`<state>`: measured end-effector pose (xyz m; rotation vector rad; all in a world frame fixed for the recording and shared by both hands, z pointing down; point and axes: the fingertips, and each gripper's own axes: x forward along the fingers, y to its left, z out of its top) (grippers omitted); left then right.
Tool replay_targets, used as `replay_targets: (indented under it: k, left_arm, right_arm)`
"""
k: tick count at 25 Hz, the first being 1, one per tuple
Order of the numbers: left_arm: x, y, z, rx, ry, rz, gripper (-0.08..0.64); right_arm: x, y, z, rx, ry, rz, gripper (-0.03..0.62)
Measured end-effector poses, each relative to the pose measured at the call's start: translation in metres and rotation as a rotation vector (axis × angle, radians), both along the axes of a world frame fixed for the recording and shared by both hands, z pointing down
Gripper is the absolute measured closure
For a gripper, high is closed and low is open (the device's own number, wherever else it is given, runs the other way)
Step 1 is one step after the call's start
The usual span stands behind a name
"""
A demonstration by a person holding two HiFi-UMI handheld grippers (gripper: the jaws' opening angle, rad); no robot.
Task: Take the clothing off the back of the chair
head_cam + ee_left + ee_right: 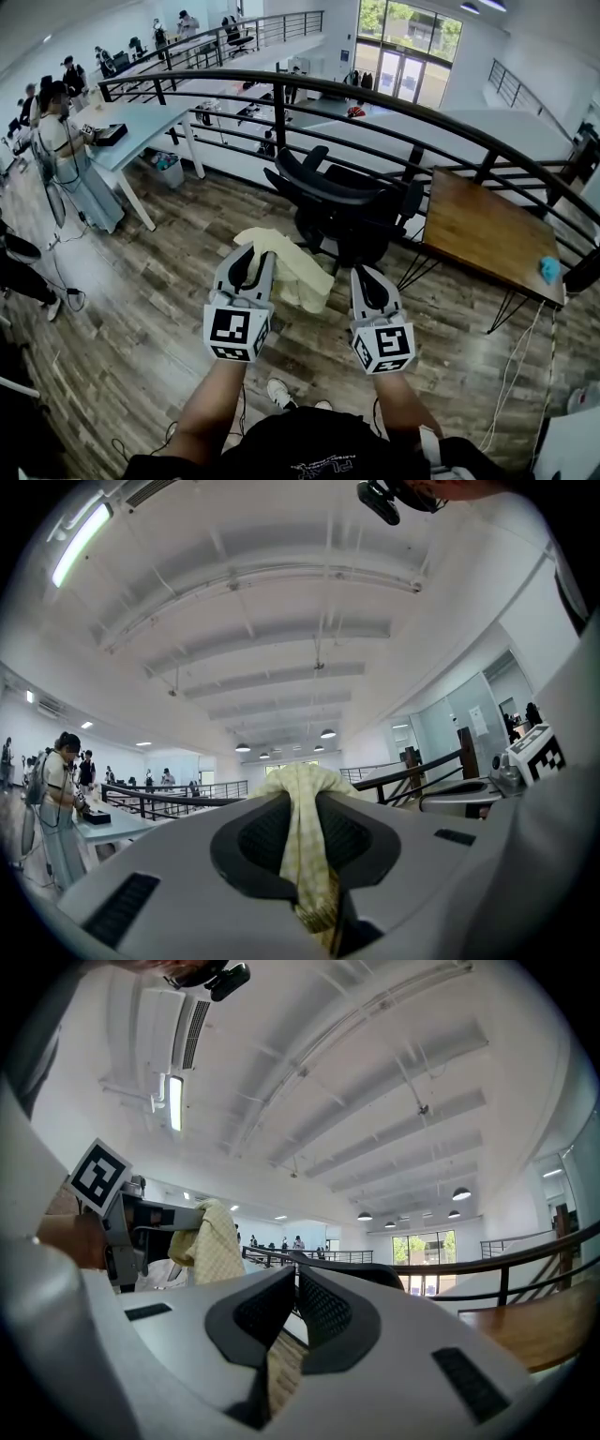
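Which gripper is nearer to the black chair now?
Right. The right gripper sits just before the black chair; the left gripper, gripping the yellow clothing, is further off to its left.

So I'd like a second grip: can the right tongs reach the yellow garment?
Probably yes: the garment hangs from the left tongs just beside the right tongs, nothing between; they would need opening.

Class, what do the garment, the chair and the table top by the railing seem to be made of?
Garment: soft woven cloth, pale yellow check, matt; it drapes in folds. Chair: black, probably plastic, faint sheen on its back. Table top: wood or wood-look, brown grain streaks.
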<state>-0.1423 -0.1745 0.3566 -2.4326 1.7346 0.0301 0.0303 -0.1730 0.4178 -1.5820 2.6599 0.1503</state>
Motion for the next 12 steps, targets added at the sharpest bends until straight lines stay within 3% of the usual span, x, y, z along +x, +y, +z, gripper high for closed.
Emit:
replay_targets:
  k: [12]
  left_arm:
    - [0.0007,-0.0094,0.0062,-0.018,0.005,0.008,0.486]
  right_arm:
    - [-0.0035,-0.0100,0.0003,-0.002,0.004,-0.009,0.569]
